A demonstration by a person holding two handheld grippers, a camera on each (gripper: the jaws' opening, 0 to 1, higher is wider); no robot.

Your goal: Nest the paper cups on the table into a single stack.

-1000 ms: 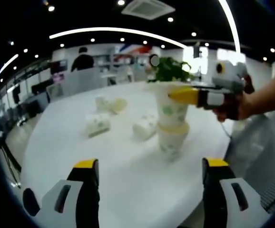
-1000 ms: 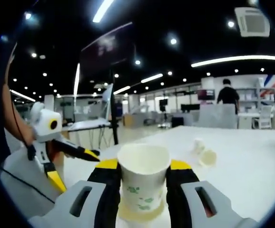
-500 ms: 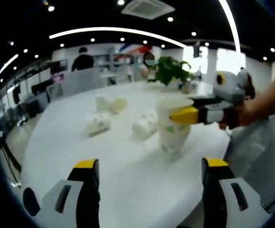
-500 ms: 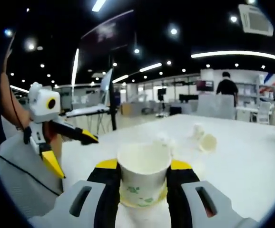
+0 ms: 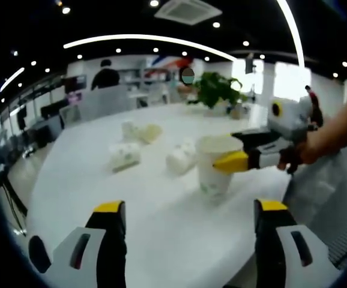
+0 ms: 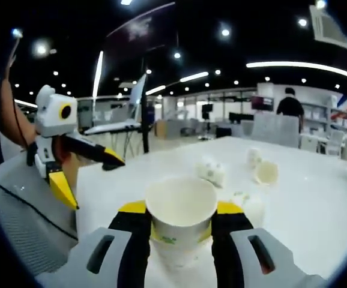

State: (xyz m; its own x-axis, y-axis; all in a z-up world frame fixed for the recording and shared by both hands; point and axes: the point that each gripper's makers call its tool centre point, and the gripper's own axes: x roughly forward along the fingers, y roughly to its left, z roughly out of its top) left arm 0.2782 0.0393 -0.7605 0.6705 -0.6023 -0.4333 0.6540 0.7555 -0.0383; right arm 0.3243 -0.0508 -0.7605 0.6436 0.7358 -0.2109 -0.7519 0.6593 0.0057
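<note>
The right hand-held gripper (image 6: 180,223) is clamped on the top cup (image 6: 180,211) of a stack of cups (image 5: 215,167), one yellow-tipped jaw on each side just under the rim. The stack stands upright on the white surface (image 5: 161,216), near its right edge in the left gripper view, with the top cup pushed deep into the one beneath.

The left hand-held gripper (image 5: 188,211) hangs short of the stack, its jaws spread wide with nothing between them.

Beyond the stack, 3 loose cups lie on their sides: one (image 5: 181,158) just beside the stack, another (image 5: 123,156) further left, and a third (image 5: 149,132) near the far edge. A potted plant (image 5: 217,90) stands at the far end.
</note>
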